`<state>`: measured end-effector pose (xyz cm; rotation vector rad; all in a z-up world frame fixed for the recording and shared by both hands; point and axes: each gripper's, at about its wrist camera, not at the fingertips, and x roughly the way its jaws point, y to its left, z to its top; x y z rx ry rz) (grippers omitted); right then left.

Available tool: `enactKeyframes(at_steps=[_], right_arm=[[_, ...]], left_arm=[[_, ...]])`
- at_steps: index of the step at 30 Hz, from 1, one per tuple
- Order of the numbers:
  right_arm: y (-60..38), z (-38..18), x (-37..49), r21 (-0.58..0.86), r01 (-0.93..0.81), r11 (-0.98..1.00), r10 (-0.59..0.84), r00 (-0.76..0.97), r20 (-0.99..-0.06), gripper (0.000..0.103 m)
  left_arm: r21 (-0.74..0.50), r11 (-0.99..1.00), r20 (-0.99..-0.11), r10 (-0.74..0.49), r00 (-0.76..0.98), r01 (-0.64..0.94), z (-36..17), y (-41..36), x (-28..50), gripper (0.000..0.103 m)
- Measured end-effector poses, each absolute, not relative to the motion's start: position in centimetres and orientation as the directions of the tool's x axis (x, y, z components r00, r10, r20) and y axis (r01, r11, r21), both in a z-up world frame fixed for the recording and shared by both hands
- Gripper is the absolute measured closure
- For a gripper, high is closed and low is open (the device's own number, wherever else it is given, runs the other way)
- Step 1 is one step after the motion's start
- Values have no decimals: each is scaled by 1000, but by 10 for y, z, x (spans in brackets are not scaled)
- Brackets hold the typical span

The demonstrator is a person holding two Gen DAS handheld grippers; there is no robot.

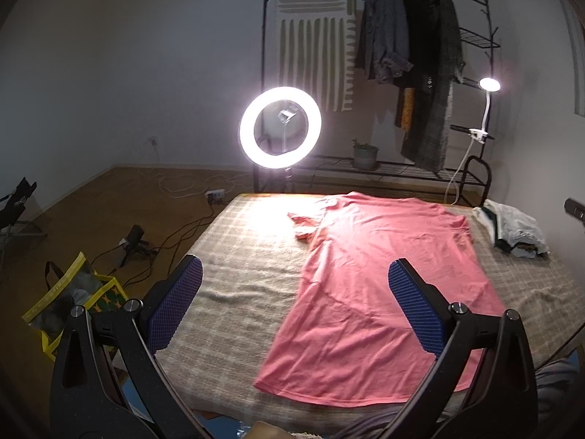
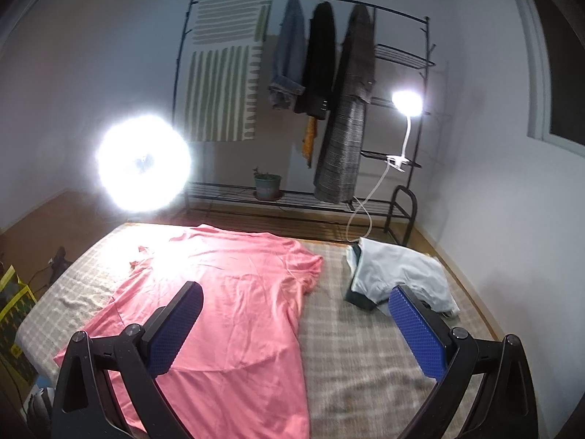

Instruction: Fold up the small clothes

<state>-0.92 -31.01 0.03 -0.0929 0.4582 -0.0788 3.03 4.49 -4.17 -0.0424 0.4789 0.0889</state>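
A pink T-shirt [image 1: 380,274] lies on the plaid-covered bed [image 1: 237,256], partly folded: one long side is turned in, and one sleeve sticks out at the far left. It also shows in the right wrist view [image 2: 234,311]. My left gripper [image 1: 296,274] is open and empty, held above the shirt's near left part. My right gripper [image 2: 296,296] is open and empty, held above the shirt's right edge and the bare bed [image 2: 365,347].
A pile of light and dark clothes [image 1: 515,230] lies at the bed's far right corner [image 2: 398,274]. A lit ring light [image 1: 280,127] stands beyond the bed. A clothes rack [image 1: 420,84] with a clip lamp [image 1: 489,84] is behind. A yellow bag [image 1: 69,303] and cables lie on the floor at left.
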Motion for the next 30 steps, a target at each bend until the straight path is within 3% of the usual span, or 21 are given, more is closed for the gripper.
enactKeyframes(at_steps=[13, 20, 25, 27, 30], right_arm=[[-232, 0, 45, -143, -50, 988, -21, 889, -457, 0], [-177, -8, 88, -164, -176, 971, 85, 888, -451, 0], [-138, -17, 132, -131, -311, 941, 204, 833, -514, 0], [-123, -24, 152, -99, -355, 929, 246, 798, -550, 1], [-104, -36, 186, -37, -392, 919, 292, 741, -605, 10]], left_arm=[[-104, 983, -590, 61, 805, -151, -120, 119, 56, 3], [-185, 973, -693, -32, 721, -134, -176, 140, 65, 21], [-236, 965, -737, -100, 668, -115, -209, 143, 71, 25], [-251, 961, -748, -118, 653, -113, -217, 143, 74, 33], [-280, 954, -761, -156, 630, -102, -230, 144, 79, 40]])
